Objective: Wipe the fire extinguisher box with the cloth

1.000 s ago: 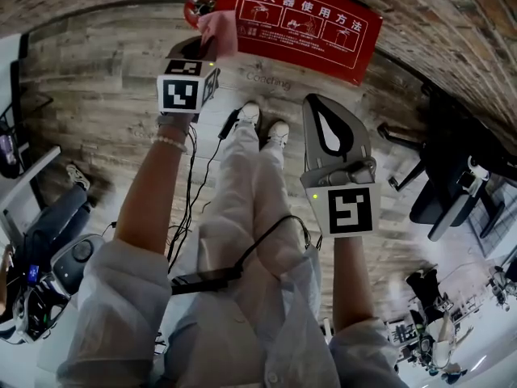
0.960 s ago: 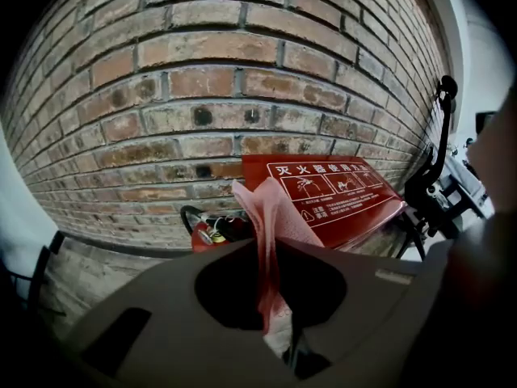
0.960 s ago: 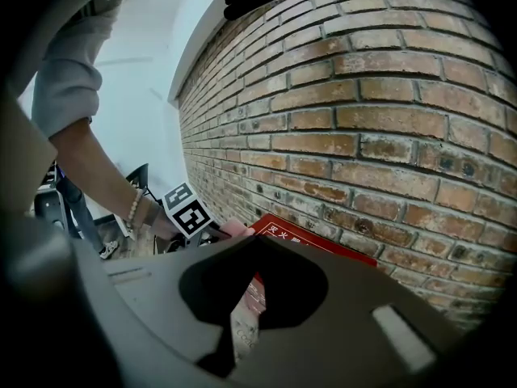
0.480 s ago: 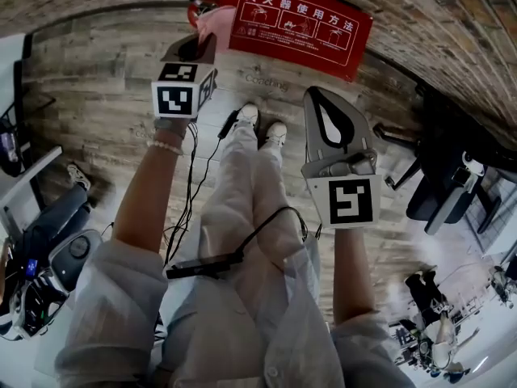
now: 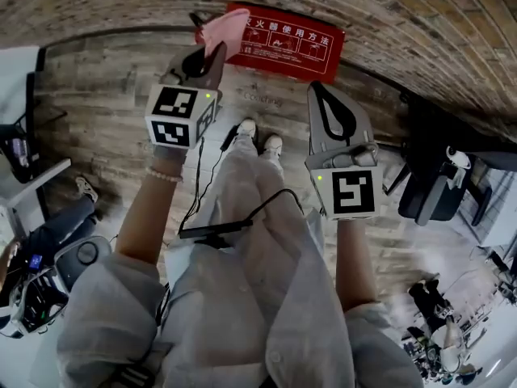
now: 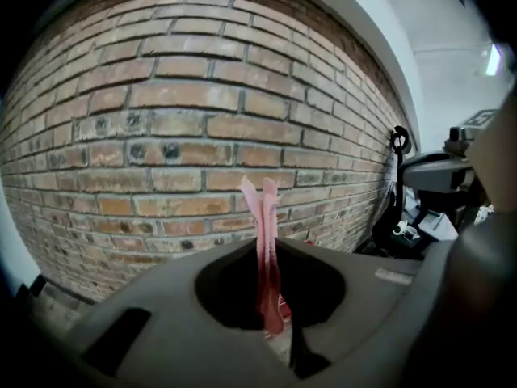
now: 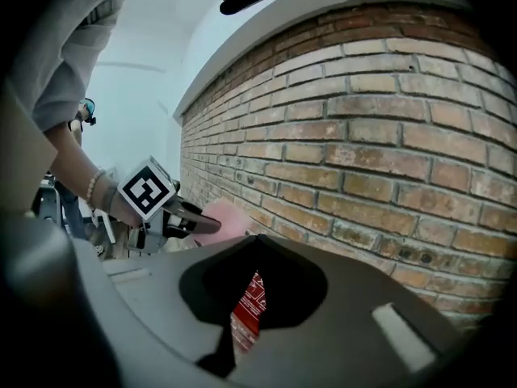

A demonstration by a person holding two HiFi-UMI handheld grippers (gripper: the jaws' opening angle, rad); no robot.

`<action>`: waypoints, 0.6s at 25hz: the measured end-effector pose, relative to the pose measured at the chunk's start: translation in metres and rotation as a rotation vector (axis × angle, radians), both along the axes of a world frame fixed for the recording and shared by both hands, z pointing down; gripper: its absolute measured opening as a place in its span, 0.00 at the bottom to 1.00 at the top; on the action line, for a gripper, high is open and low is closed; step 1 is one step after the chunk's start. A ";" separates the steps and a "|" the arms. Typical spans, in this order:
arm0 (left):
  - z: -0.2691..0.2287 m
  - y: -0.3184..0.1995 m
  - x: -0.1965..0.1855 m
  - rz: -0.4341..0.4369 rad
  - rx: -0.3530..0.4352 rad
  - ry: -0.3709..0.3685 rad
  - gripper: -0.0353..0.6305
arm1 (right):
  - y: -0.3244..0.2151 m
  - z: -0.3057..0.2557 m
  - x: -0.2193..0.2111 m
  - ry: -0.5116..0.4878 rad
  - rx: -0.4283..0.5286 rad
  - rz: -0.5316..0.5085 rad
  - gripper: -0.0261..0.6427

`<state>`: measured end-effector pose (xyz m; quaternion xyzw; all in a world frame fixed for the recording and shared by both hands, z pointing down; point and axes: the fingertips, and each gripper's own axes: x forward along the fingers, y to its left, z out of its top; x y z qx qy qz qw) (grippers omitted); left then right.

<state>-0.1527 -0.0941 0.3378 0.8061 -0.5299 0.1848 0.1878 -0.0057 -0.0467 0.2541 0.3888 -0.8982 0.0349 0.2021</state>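
The red fire extinguisher box point(image 5: 291, 40), with white print on its face, stands on the floor against the brick wall. My left gripper point(image 5: 203, 56) is shut on a pink cloth point(image 5: 224, 31), which overlaps the box's left end in the head view; whether it touches is unclear. In the left gripper view the cloth point(image 6: 264, 241) sticks up folded between the jaws, with brick behind. My right gripper point(image 5: 321, 94) hangs shut and empty in front of the box's right part. Its own view shows the red box point(image 7: 249, 309) through the jaw gap, and the left gripper point(image 7: 187, 219) with the cloth point(image 7: 224, 215).
The brick wall point(image 5: 388, 14) runs along the back. A dark office chair point(image 5: 436, 192) stands at the right. Dark equipment point(image 5: 40, 281) sits at the lower left. A cable point(image 5: 202, 176) trails over the wood floor beside the person's shoes point(image 5: 258, 134).
The view has pulled back and risen, so the box looks smaller and farther. Both grippers lifted a little; the left one still holds the cloth by the box's left end.
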 end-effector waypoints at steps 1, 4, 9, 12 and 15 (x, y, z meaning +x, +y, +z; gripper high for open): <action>-0.016 0.002 0.005 0.019 0.027 0.001 0.07 | 0.001 -0.010 0.000 -0.002 0.015 0.001 0.05; -0.061 0.013 0.024 0.080 0.094 -0.001 0.07 | 0.006 -0.039 0.002 -0.006 0.058 0.001 0.05; -0.122 0.034 0.052 0.148 0.187 -0.013 0.07 | 0.020 -0.080 0.016 -0.021 0.097 0.022 0.05; -0.153 0.042 0.061 0.165 0.240 -0.015 0.07 | 0.024 -0.100 0.025 -0.023 0.129 0.034 0.05; -0.174 0.056 0.068 0.178 0.260 -0.002 0.07 | 0.030 -0.115 0.031 -0.030 0.142 0.044 0.05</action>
